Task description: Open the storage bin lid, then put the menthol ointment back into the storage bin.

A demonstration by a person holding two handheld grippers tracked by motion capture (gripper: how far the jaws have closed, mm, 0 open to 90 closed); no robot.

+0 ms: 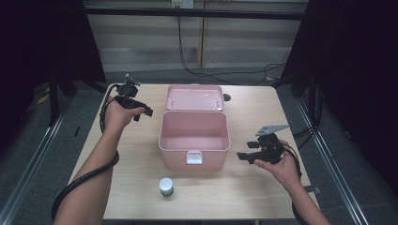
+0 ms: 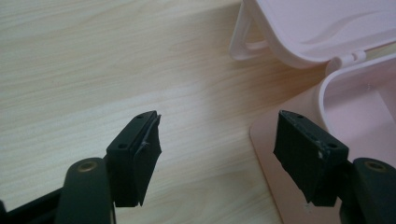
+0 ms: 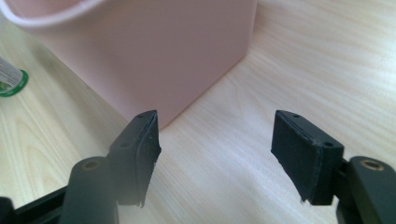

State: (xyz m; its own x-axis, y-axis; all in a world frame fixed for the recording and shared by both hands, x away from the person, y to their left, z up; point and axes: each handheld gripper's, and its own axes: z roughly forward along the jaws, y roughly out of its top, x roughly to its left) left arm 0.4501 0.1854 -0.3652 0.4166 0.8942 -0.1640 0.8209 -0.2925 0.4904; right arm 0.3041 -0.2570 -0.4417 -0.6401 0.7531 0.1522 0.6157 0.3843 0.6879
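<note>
**Pink box open on the table, both grippers spread and holding nothing**

A pink box (image 1: 194, 136) stands near the middle of the wooden table (image 1: 263, 112), its lid (image 1: 195, 97) swung back and lying flat behind it. The inside looks bare, and a pale latch sits on the front wall.

The left gripper (image 1: 141, 111) hovers just left of the box's rear corner. In the left gripper view its jaws stand wide apart with only tabletop between them, the box rim and the lid's hinge lying close at the right.

The right gripper (image 1: 245, 156) sits just right of the box's front corner, jaws likewise spread with nothing between them.

A small bottle (image 1: 166, 186) with a white cap and green base stands in front of the box, apart from it. Its label is too small and blurred to read.
</note>
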